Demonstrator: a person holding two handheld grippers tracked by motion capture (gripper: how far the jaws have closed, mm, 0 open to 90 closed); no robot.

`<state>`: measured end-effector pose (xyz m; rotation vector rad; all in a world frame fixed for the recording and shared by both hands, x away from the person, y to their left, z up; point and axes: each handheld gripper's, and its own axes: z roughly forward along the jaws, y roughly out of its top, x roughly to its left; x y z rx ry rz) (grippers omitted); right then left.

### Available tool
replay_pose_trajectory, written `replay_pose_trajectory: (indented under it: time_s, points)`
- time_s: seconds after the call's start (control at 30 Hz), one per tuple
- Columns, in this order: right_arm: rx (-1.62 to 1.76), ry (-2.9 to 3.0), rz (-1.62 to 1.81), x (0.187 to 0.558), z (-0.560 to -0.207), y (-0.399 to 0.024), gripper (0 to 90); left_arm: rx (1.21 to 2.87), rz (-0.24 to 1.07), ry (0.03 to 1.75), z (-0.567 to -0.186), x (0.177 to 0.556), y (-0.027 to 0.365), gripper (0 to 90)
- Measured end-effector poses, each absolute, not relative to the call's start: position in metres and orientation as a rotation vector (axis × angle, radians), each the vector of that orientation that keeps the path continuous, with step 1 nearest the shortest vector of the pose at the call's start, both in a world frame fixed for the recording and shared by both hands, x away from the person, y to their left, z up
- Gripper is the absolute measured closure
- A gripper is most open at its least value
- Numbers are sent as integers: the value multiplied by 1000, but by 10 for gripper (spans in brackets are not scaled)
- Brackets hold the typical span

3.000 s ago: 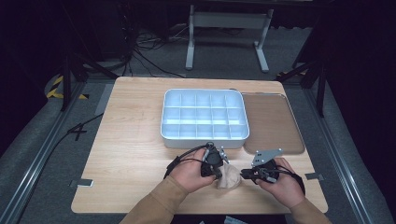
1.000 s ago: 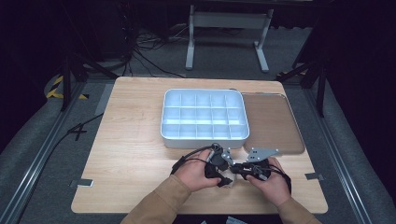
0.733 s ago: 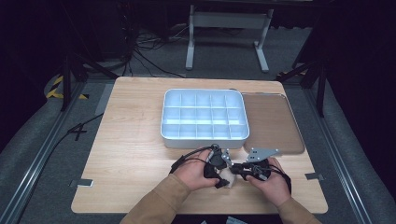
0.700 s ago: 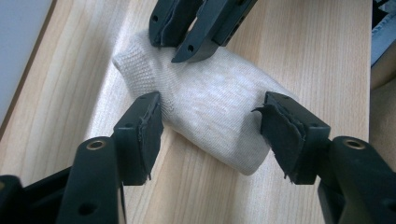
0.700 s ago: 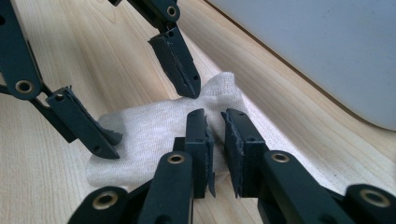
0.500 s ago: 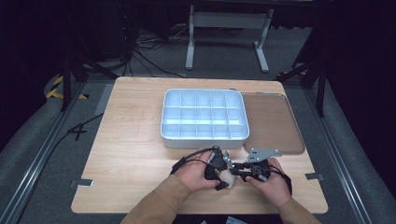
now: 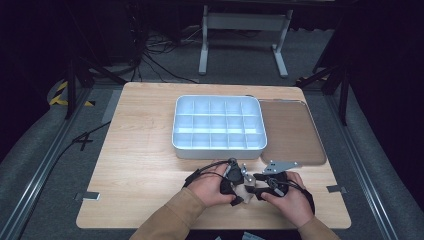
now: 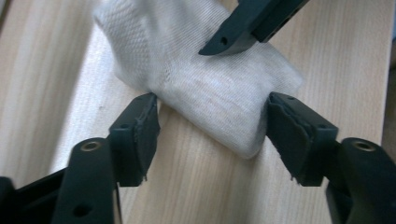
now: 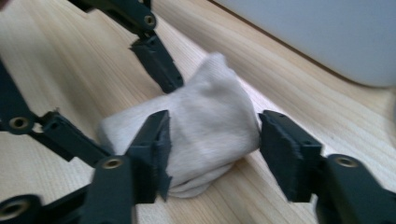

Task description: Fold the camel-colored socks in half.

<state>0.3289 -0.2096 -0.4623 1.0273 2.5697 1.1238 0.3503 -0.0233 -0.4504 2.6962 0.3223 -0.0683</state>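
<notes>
Two grippers, the left gripper point(image 8: 212, 135) and right gripper point(image 9: 212, 149), have just opened wide around the folded white sock point(image 8: 205, 79) lying between them on the near bench point(image 7: 140, 165)

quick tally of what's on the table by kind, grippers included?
White folded sock: 1
White compartment organizer box: 1
Brown flat tray: 1
Handheld grippers: 2, left gripper and right gripper, both open around the sock
Total: 5
</notes>
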Motion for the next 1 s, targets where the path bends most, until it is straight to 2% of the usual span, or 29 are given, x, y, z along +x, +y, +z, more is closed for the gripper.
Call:
replay_pose_trajectory:
  time_s: [0.5,0.83,1.0]
  points:
    - [1152,2631,1185,334,-471,-211,435,2694,-88,320,-451,347,-22,380]
    - [1156,2736,1307,338,-473,-209,709,2688,-103,349,-449,345,-12,379]
    - [1103,2747,1276,339,-468,-206,752,2665,-88,375,-442,345,-3,389]
